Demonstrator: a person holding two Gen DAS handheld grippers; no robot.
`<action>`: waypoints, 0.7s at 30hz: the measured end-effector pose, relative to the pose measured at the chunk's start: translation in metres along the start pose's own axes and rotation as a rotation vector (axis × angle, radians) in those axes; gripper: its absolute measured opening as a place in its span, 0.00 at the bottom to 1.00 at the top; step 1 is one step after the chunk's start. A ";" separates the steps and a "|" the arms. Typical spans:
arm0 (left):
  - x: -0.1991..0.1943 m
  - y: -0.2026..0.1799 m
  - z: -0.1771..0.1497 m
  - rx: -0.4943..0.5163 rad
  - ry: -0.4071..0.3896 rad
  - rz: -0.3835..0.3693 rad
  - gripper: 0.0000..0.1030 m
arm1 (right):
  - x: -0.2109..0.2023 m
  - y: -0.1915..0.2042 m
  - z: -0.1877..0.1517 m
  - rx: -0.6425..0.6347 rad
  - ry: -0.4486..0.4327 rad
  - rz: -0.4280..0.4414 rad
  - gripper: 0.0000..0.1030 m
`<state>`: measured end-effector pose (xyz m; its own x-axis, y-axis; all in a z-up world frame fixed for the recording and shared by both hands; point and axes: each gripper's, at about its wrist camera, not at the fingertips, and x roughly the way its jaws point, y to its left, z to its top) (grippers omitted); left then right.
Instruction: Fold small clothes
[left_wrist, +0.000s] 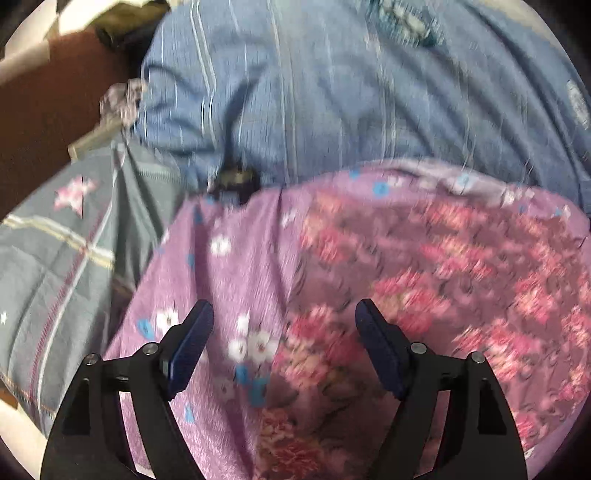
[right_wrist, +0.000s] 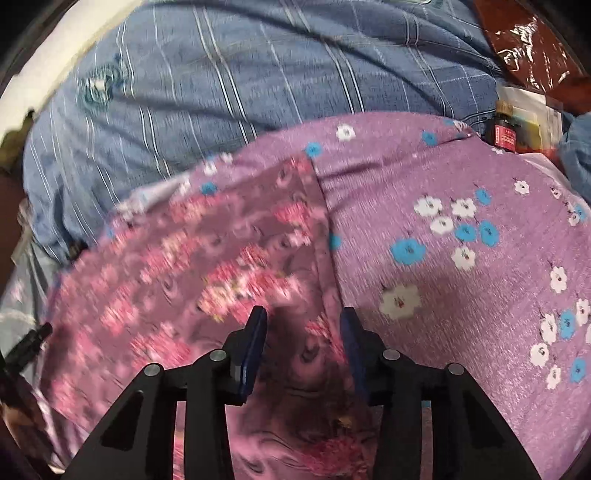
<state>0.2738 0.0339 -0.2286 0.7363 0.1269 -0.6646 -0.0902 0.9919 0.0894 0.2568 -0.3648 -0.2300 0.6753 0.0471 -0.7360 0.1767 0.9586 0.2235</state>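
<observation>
A pink floral garment (left_wrist: 436, 266) lies on a purple flowered cloth (left_wrist: 229, 266); both are blurred. My left gripper (left_wrist: 284, 314) is open just above the cloth, near the garment's left edge, holding nothing. In the right wrist view the pink garment (right_wrist: 207, 251) lies left of centre on the purple cloth (right_wrist: 461, 236), with its right edge running down the middle. My right gripper (right_wrist: 303, 321) is open, its jaws set a moderate way apart over the garment's near right part. Whether they touch the fabric is unclear.
A blue striped bedsheet (left_wrist: 332, 92) lies beyond the cloth, also in the right wrist view (right_wrist: 221, 74). A grey quilt with stars (left_wrist: 62, 240) is at left. A small dark bottle (right_wrist: 504, 127) and packets sit at the right, by a brown surface (right_wrist: 524, 40).
</observation>
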 end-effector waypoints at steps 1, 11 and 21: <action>-0.003 -0.001 0.002 -0.001 -0.015 -0.018 0.77 | -0.001 0.001 0.001 -0.003 -0.014 0.003 0.44; 0.022 0.022 0.005 -0.133 0.130 -0.177 0.77 | 0.016 -0.025 0.015 0.086 0.040 0.099 0.54; 0.054 0.090 -0.005 -0.389 0.281 -0.535 0.77 | 0.022 -0.060 0.012 0.206 0.126 0.295 0.60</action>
<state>0.3024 0.1305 -0.2606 0.5505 -0.4329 -0.7138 -0.0363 0.8418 -0.5385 0.2696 -0.4251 -0.2517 0.6273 0.3595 -0.6909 0.1365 0.8226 0.5520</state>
